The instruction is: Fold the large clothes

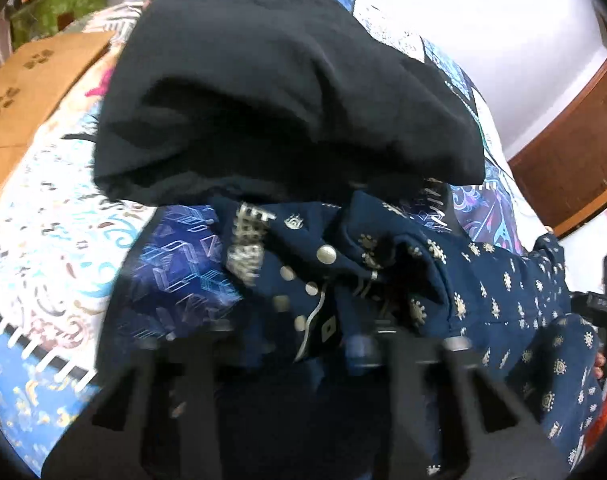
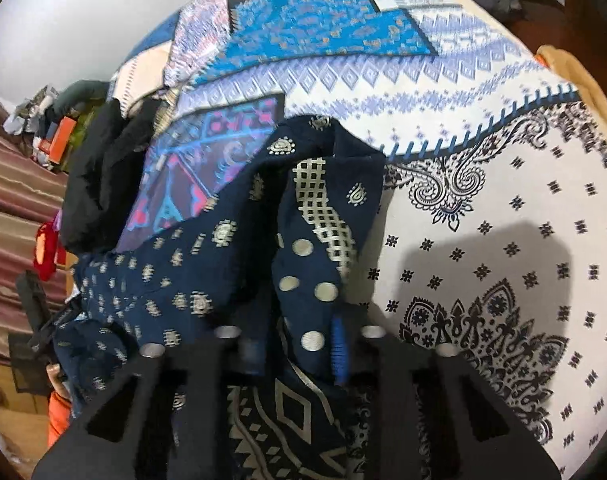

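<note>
A large navy garment with silver printed motifs (image 1: 499, 304) lies bunched on the patterned bedspread (image 1: 51, 240). My left gripper (image 1: 299, 344) is shut on a fold of it with round silver dots. In the right wrist view the same navy garment (image 2: 207, 272) hangs bunched between the fingers. My right gripper (image 2: 299, 340) is shut on its dotted, lattice-printed edge, with cloth draped over the jaws. A folded black garment (image 1: 279, 92) sits on the bed just beyond the navy one. It also shows in the right wrist view (image 2: 99, 184) at the left.
A cardboard box (image 1: 27, 92) stands at the bed's left side. A wooden door (image 1: 575, 152) is at the right. The bedspread's white paisley area (image 2: 503, 208) spreads to the right. Clutter with orange boxes (image 2: 59, 136) sits at the far left.
</note>
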`<act>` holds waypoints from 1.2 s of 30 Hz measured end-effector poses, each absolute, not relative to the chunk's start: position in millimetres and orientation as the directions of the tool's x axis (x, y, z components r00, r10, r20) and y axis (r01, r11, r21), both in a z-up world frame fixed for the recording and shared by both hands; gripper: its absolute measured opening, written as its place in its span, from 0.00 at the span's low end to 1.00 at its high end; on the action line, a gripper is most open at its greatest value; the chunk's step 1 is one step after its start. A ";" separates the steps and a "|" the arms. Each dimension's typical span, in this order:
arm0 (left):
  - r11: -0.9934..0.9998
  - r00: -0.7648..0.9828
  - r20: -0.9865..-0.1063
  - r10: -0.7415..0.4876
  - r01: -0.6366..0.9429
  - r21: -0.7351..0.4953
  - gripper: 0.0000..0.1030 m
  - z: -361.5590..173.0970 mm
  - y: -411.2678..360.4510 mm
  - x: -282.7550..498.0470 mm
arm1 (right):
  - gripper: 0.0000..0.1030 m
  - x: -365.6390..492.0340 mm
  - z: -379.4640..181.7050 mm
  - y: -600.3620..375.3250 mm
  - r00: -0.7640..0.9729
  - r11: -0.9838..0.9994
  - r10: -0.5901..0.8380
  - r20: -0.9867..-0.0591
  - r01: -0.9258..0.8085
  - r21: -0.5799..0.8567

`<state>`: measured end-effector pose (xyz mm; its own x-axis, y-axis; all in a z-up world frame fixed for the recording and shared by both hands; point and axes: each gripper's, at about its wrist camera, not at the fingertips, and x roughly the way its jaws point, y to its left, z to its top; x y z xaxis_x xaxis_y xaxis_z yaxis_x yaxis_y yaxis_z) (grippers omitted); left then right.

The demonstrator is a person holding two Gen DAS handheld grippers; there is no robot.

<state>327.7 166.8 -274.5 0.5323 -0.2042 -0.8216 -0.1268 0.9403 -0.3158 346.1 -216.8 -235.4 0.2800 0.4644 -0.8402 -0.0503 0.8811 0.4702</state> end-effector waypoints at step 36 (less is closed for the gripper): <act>0.964 0.649 -0.760 0.016 -0.212 -0.161 0.06 -171.6 200.2 400.3 | 0.14 434.0 -163.9 -160.2 0.544 0.931 0.365 -0.755 -0.192 0.312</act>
<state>400.3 200.2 -171.6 0.6493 0.0164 -0.7604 -0.2125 0.9639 -0.1606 434.0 -160.2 -163.9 0.5440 0.3654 -0.7553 -0.1915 0.9305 0.3122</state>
